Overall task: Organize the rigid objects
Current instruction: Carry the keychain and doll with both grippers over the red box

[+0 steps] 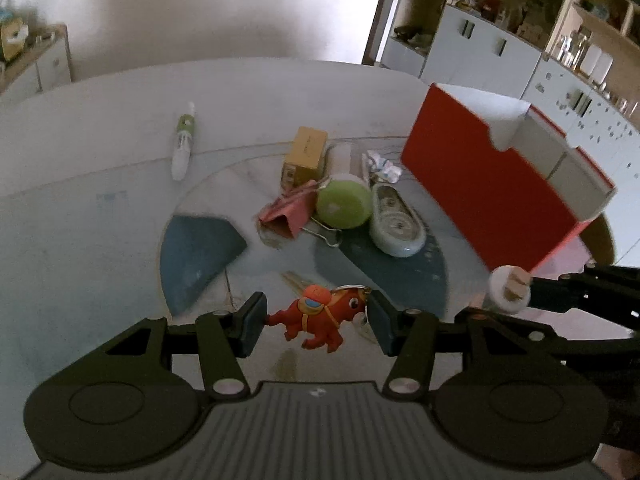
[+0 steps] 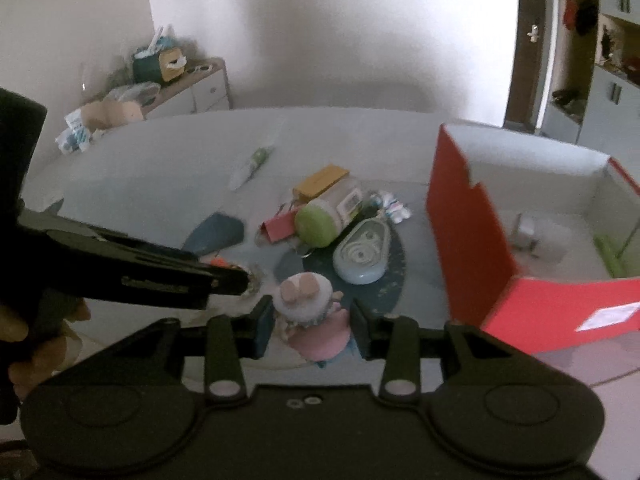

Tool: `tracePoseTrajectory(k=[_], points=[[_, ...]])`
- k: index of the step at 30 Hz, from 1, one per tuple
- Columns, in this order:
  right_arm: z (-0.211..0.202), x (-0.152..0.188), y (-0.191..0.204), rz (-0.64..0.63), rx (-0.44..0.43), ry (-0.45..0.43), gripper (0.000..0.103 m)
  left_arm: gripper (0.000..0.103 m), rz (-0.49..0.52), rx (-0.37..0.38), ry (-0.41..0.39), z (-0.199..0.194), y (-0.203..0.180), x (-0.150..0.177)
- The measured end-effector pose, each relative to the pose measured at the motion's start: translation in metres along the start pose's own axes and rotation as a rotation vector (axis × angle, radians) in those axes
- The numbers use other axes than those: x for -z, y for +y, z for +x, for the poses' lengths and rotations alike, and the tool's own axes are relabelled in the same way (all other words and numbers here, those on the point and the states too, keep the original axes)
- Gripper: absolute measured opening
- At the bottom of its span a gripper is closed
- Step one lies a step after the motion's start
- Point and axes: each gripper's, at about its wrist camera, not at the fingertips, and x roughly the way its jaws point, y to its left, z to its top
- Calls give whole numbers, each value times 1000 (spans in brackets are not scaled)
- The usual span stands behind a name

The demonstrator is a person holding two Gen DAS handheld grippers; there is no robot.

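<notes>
Carry both loads over the near wall of the open red cardboard box (image 2: 472,236), which stands on the pale counter (image 1: 100,168) at the right, before letting go. The left gripper (image 1: 316,322) is clamped on an orange rubber horse keychain (image 1: 316,318), held above the counter. The right gripper (image 2: 312,322) is closed on a small pink-and-white doll figurine (image 2: 310,308).

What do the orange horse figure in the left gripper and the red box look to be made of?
The orange horse figure, clamped in the left gripper, looks like soft moulded rubber or PVC: rounded relief, flat matte colours, a metal ring at its head. The red box looks like cardboard: thin flat walls, a cut notched edge, matte red outside and plain white inside.
</notes>
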Motion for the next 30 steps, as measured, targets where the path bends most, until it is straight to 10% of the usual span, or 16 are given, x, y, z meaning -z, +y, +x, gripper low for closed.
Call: tracePoseTrajectory(k=[30], points=[[-97,-43,-133,93,126,-131,40,55,140,107,-120,-69,-125,-79]])
